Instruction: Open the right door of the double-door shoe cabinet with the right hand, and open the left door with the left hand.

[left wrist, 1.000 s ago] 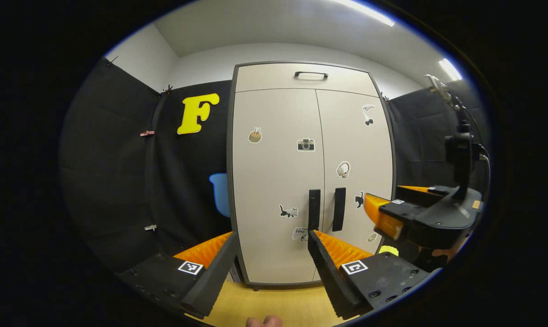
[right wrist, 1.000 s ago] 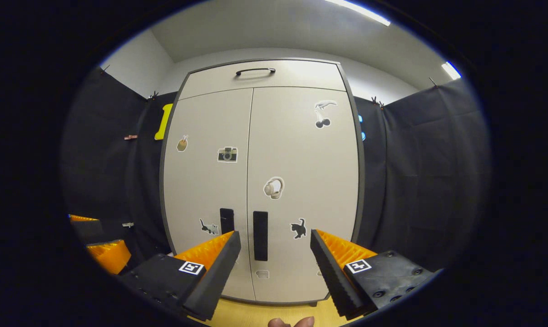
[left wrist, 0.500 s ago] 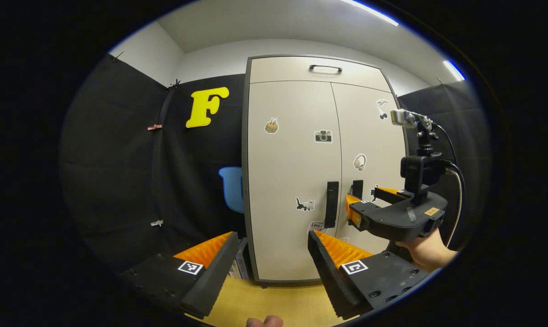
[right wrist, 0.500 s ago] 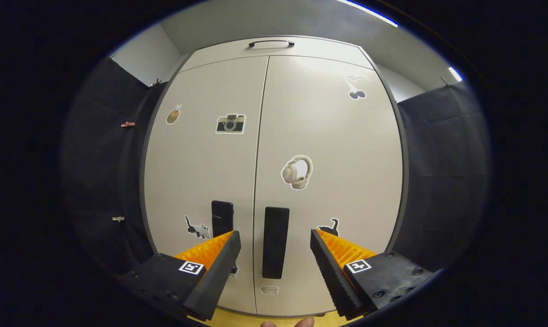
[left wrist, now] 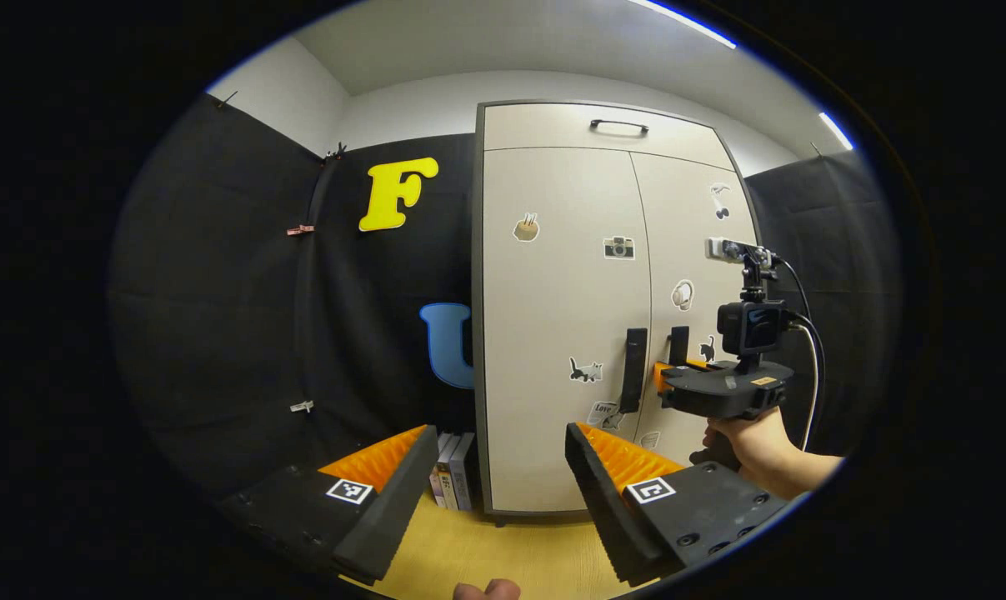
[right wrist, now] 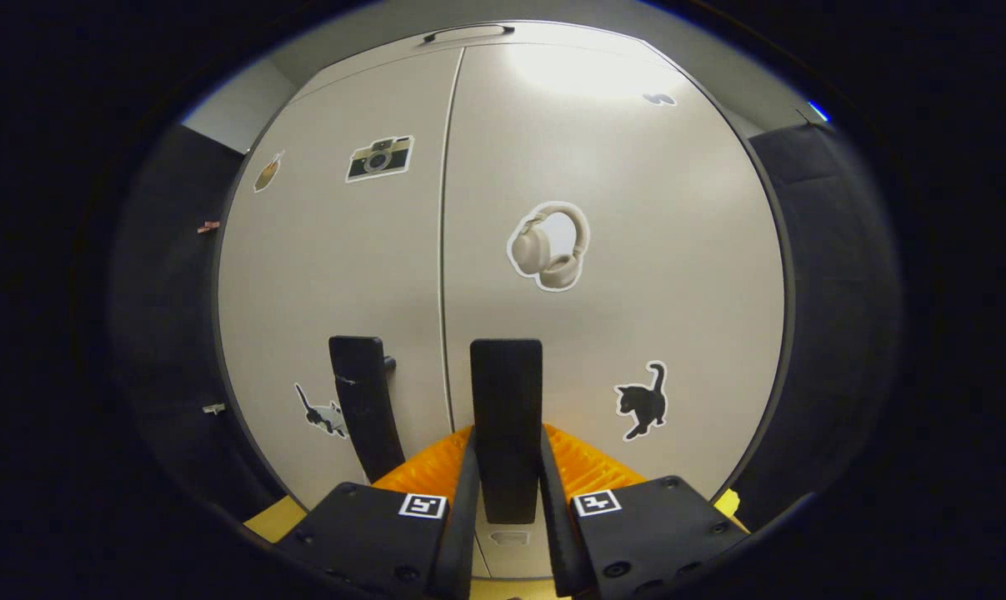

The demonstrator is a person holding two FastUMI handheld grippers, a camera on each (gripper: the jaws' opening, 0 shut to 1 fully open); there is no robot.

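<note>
The right gripper (right wrist: 507, 508) clamps the right door's flat black bar handle (right wrist: 507, 417) (door not yet open); next, pull outward. The left gripper (left wrist: 494, 492) gapes wide, well short of that handle.

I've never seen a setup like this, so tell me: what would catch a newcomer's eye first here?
Probably the tall pale shoe cabinet against the black booth wall, both doors closed and dotted with stickers, such as headphones and a black cat. Next, the right gripper, its two fingers closed on the right door's black handle. The left gripper hangs open, back from the cabinet, with some books standing by the cabinet's foot.
</note>
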